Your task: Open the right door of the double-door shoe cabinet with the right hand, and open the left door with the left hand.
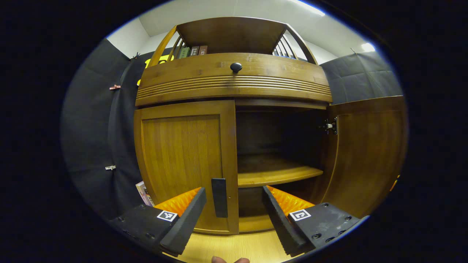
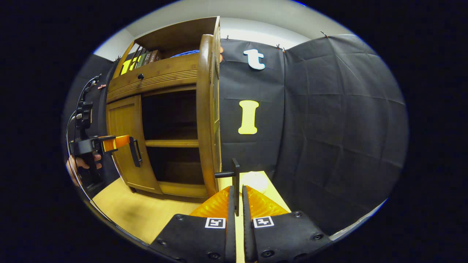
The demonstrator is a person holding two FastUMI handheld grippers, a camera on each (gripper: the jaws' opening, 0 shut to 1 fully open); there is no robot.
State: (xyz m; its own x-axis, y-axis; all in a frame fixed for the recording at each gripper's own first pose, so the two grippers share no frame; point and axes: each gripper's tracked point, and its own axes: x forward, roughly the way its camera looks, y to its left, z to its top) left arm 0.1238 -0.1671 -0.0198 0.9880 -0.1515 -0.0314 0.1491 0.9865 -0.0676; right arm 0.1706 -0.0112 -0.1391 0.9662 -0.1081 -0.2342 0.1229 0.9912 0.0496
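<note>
Left gripper view: the left tongs [image 1: 234, 215] are being held apart, astride the handle [image 1: 219, 197] of the closed left door [image 1: 182, 160].
Right gripper view: the right tongs [image 2: 237, 208] are being kept clamped on the handle [image 2: 236, 182] of the swung-open right door [image 2: 206, 117].
Shoe cabinet [image 1: 234, 84]: standing on the table [image 2: 128, 212].

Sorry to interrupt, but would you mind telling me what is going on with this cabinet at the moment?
A person is opening a double-door wooden shoe cabinet with two handheld tools. The right tool is shut on the right door's handle, and that right door is swung wide open, showing an inner shelf. The left tool is open, its fingers either side of the left door's handle, and the left door is closed.
</note>
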